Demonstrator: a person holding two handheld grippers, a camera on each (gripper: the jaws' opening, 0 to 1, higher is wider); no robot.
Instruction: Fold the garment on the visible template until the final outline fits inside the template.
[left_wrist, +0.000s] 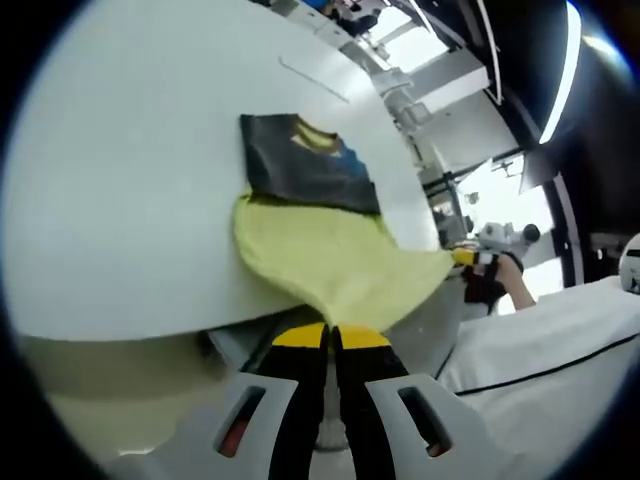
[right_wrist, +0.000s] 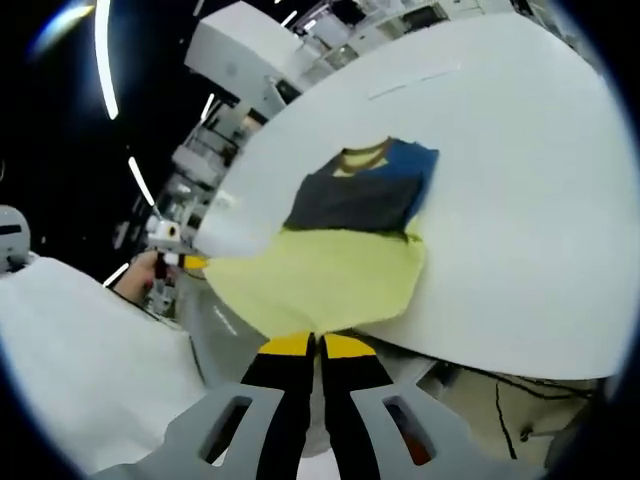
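While both the left gripper (left_wrist: 331, 335) and the right gripper (right_wrist: 316, 343) pinch the garment's (left_wrist: 325, 235) yellow hem off the table (left_wrist: 130, 200), uneven pulling could skew the fold

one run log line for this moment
left tool: shut on garment hem | right tool: shut on garment hem | garment: hem lifted off table

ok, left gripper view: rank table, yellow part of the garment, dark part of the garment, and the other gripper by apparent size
1. white table
2. yellow part of the garment
3. dark part of the garment, smaller but farther from the camera, so unsure
4. right gripper, smallest, also farther off
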